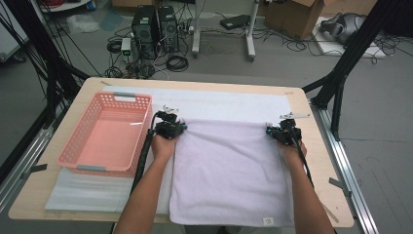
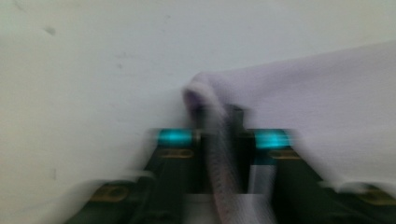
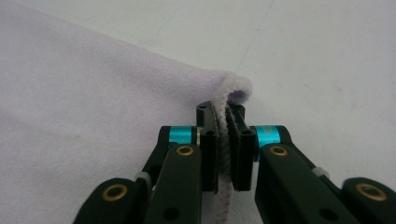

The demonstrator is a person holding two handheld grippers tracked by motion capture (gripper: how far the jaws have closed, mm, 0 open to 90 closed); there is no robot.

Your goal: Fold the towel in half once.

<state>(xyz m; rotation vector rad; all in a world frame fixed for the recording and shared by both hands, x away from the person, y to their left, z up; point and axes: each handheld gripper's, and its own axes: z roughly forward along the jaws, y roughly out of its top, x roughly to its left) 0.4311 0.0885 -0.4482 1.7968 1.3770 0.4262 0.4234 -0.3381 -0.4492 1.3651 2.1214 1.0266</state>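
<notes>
**Towel pinched at both far corners**

Cloth of this kind looks soft and limp: the lilac towel [image 1: 229,170] lies spread on the white mat [image 1: 229,102] that covers the table [image 1: 321,161], its near edge hanging close to the person's side and its far edge running between the two grippers. It should weigh little, sag wherever it is not held, and drag rather than slide on the mat, so the corners are the sensible places to take it (the hem there is thicker and gives the jaws something to bite).

The left gripper [image 1: 169,127] has its jaws closed on the far left corner; in the left gripper view the hem [image 2: 219,154] runs down between them, though that picture is blurred. The right gripper [image 1: 284,132] has its jaws clamped on the far right corner, and in the right gripper view the hem's rolled edge [image 3: 226,140] sits squeezed between the two pads.

A pink basket [image 1: 108,134] stands on the mat just beside the towel's left edge and close to the left hand [image 1: 163,146]; a wide swing on that side could catch its rim. Off the table, on the floor beyond, are computer towers [image 1: 156,29], cables and a cardboard box [image 1: 292,17], all well apart from the work.
</notes>
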